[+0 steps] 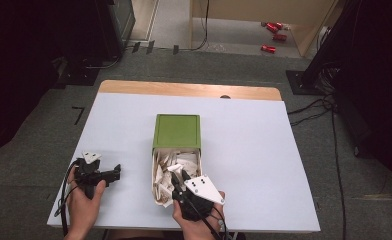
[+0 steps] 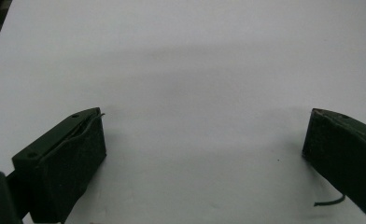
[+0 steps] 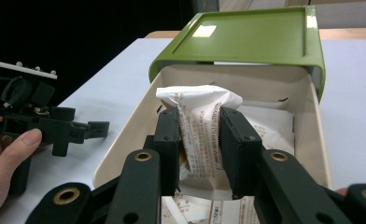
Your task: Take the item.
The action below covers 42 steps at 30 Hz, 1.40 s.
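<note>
Right gripper (image 3: 199, 140) pinching white printed paper sachet (image 3: 202, 121) at frame centre, long axis upright between jaws, held above open cream plastic drawer (image 3: 307, 116) of glossy green box (image 3: 246, 37); clear exit toward lower frame; left gripper (image 1: 115, 173) jaws spread, empty, lower left over matte white table (image 2: 195, 70).

White-topped table (image 1: 244, 165) with wooden far edge, green-lidded box (image 1: 177, 131) of white packets at its centre

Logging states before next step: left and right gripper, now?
Left gripper: open, empty, over bare table.
Right gripper: shut on white packet in drawer.
</note>
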### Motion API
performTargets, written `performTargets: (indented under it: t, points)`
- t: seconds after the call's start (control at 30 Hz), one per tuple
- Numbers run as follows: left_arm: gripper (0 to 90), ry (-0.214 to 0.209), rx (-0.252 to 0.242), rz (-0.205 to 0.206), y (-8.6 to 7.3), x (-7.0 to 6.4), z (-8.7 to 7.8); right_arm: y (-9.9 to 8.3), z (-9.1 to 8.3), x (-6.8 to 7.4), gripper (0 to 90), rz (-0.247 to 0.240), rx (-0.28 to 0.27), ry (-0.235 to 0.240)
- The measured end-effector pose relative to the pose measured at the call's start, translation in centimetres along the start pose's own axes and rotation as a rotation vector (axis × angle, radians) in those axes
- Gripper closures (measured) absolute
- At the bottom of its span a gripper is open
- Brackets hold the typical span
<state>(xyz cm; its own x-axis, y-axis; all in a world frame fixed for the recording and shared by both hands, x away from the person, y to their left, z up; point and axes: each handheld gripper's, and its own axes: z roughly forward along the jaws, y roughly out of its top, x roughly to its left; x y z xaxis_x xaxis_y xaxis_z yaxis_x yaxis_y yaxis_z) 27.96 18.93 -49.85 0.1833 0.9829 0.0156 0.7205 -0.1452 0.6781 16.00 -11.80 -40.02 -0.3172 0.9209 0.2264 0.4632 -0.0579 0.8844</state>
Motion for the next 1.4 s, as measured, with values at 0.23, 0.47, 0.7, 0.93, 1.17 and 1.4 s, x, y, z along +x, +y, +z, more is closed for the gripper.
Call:
performTargets:
  t: [0.23,0.47,0.7,0.93,1.17,1.4]
  points:
    - [0.0,0.0,0.0,0.0,0.0,0.0,0.0,0.8,-0.2,-0.1,70.6,-0.007,-0.01,-0.001]
    - [0.0,0.0,0.0,0.0,0.0,0.0,0.0,1.7,-0.4,-0.4,70.7,-0.013,-0.023,-0.004]
    - [0.0,0.0,0.0,0.0,0.0,0.0,0.0,2.3,-0.7,-0.9,70.7,-0.004,-0.033,-0.009]
    - [0.0,0.0,0.0,0.0,0.0,0.0,0.0,3.0,-1.2,-1.5,70.8,-0.001,-0.05,-0.022]
    - [0.0,0.0,0.0,0.0,0.0,0.0,0.0,3.5,-1.6,-2.4,70.7,0.004,-0.062,-0.046]
    - [0.0,0.0,0.0,0.0,0.0,0.0,0.0,3.7,-2.1,-3.4,70.8,0.012,-0.069,-0.07]
